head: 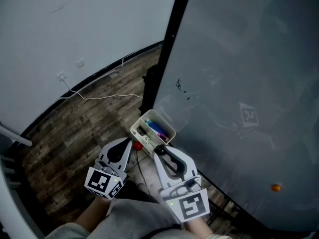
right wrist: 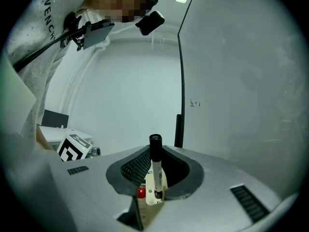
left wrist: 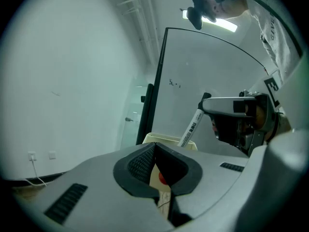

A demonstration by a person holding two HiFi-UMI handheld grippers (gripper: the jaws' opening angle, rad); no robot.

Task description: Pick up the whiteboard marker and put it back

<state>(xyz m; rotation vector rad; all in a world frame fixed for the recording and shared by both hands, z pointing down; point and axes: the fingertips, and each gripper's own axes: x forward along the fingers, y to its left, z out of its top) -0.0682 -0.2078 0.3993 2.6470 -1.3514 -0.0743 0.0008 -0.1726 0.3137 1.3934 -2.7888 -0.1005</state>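
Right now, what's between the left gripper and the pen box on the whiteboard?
A small red round thing lies right off the left gripper's tip, before the box's near corner. The head view shows it best.

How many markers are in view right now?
3 that I can make out: one marker upright in the right gripper, plus a blue marker and a dark one lying in the tray. More may be hidden there.
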